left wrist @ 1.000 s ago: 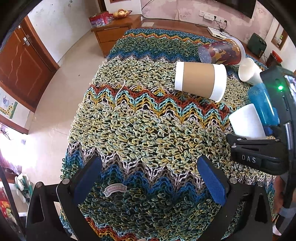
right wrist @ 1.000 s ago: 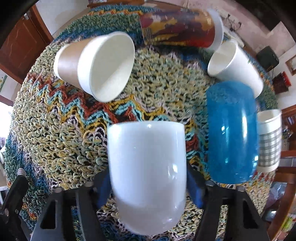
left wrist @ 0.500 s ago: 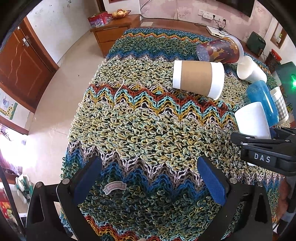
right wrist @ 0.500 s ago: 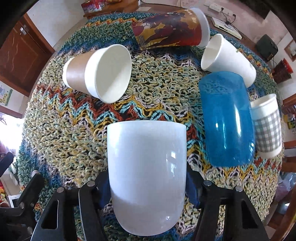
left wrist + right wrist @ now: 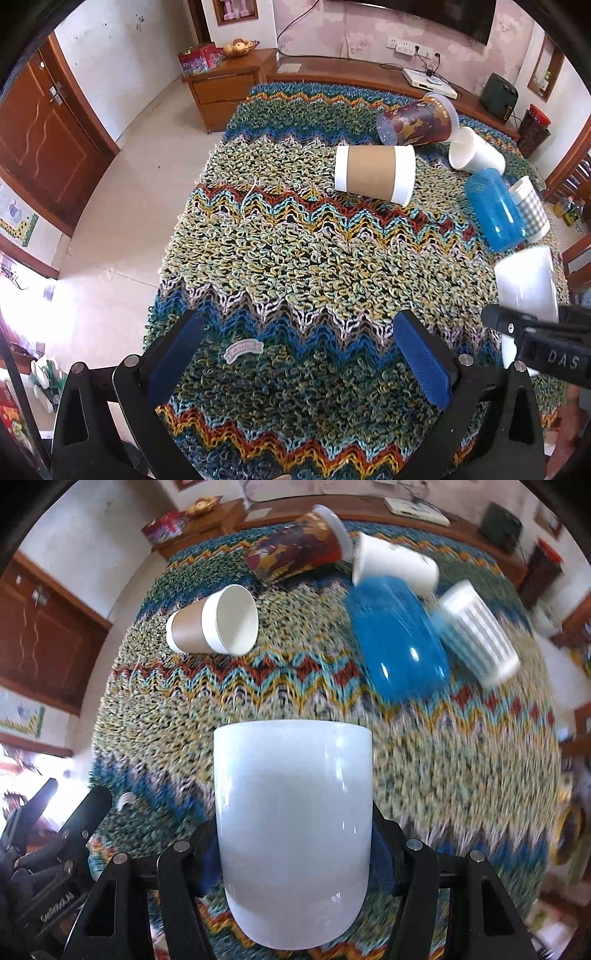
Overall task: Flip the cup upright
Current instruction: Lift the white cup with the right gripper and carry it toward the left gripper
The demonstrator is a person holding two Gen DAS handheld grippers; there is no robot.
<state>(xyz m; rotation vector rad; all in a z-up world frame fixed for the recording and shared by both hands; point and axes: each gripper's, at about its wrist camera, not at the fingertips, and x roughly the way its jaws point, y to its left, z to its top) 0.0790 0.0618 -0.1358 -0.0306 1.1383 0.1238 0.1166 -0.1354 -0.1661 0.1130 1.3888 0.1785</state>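
Right tongs (image 5: 293, 853) are clamped on a plain white cup (image 5: 293, 830), one blue-padded finger pressed against each side of its lower body. From the right wrist view the cup points away from the camera, rounded base nearest the lens and rim farthest, held above the knitted zigzag blanket (image 5: 258, 701) that covers the worktop. In the left wrist view the same white cup (image 5: 526, 284) shows at the far right edge, with the black right tongs (image 5: 543, 347) around it. Left tongs (image 5: 299, 362) hang spread wide apart over the near part of the blanket (image 5: 295, 258), with nothing between the blue pads (image 5: 423, 360). Farther along the blanket lie several other cups on their sides. A paper cup with a brown sleeve (image 5: 375, 173) lies near the middle, its open mouth turned to the right. Behind it lies a dark red patterned cup (image 5: 417, 123), and just beside that a small white paper cup (image 5: 476, 153). A blue plastic cup (image 5: 495, 208) lies next to a grey checked cup (image 5: 530, 206), the two touching or nearly so. Much of the right wrist view is blurred. Beyond the worktop stand a wooden cabinet (image 5: 225, 92) and a brown door (image 5: 40, 147).
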